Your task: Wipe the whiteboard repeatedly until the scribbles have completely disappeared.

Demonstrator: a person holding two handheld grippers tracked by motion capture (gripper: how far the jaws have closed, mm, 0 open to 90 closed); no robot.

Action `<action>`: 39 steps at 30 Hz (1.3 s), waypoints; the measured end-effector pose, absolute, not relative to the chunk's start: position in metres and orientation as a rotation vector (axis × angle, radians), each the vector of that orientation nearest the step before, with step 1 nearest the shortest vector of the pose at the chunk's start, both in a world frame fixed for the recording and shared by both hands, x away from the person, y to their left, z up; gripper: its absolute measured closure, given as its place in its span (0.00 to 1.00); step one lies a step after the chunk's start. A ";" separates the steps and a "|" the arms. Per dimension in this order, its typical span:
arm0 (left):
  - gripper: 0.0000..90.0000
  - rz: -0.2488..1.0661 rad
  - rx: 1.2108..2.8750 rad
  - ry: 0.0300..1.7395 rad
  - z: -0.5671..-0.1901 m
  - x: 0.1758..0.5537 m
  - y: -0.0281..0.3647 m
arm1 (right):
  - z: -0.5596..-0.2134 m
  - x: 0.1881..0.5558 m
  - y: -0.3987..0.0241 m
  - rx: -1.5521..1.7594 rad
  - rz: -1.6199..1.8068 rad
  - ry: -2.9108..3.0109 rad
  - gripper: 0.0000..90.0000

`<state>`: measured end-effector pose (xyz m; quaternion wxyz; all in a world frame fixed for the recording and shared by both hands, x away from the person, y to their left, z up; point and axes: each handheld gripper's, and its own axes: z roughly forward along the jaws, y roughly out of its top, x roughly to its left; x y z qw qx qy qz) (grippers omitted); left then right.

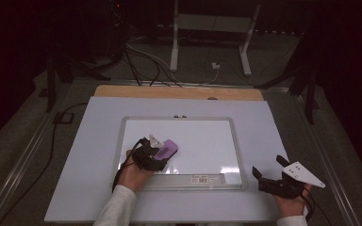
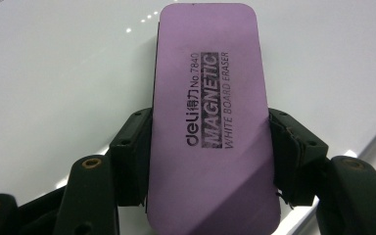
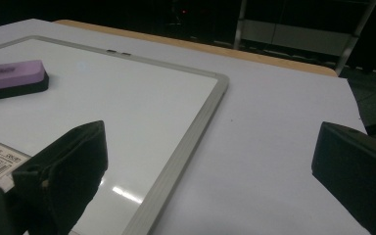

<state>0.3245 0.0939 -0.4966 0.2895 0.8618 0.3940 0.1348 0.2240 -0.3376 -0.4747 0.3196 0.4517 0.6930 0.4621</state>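
A purple magnetic whiteboard eraser lies flat on the whiteboard, towards its left side. My left gripper is shut on the eraser, one black pad pressed against each long side. The eraser also shows at the left edge of the right gripper view, resting on the whiteboard. My right gripper rests on the white table cover off the board's front right corner, jaws wide apart with nothing between them.
The whiteboard's grey frame and a barcode sticker run along its front edge. A white sheet covers the wooden table. Cables and metal stand legs lie on the floor beyond the far edge.
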 end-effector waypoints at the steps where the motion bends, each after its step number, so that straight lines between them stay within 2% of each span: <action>1: 0.46 0.363 2.299 1.057 -0.497 0.325 0.098 | -0.475 0.224 -0.338 1.188 1.215 1.821 0.01; 11: 0.46 0.402 2.242 1.166 -0.498 0.323 0.130 | -0.475 0.224 -0.337 1.187 1.214 1.824 0.01; 17: 0.46 0.425 2.220 1.188 -0.498 0.321 0.135 | -0.475 0.225 -0.336 1.186 1.212 1.826 0.01; 22: 0.31 0.509 2.210 1.129 -0.497 0.314 0.131 | -0.475 0.225 -0.337 1.188 1.213 1.824 0.01; 26: 0.23 0.571 2.177 1.063 -0.489 0.309 0.127 | -0.475 0.225 -0.337 1.188 1.213 1.824 0.01; 29: 0.23 0.595 2.159 0.999 -0.485 0.304 0.123 | -0.475 0.225 -0.338 1.187 1.213 1.822 0.01; 33: 0.26 0.557 2.160 0.956 -0.486 0.301 0.121 | -0.475 0.225 -0.338 1.189 1.215 1.821 0.01; 39: 0.28 0.526 2.160 0.993 -0.491 0.305 0.127 | -0.475 0.225 -0.337 1.188 1.214 1.822 0.01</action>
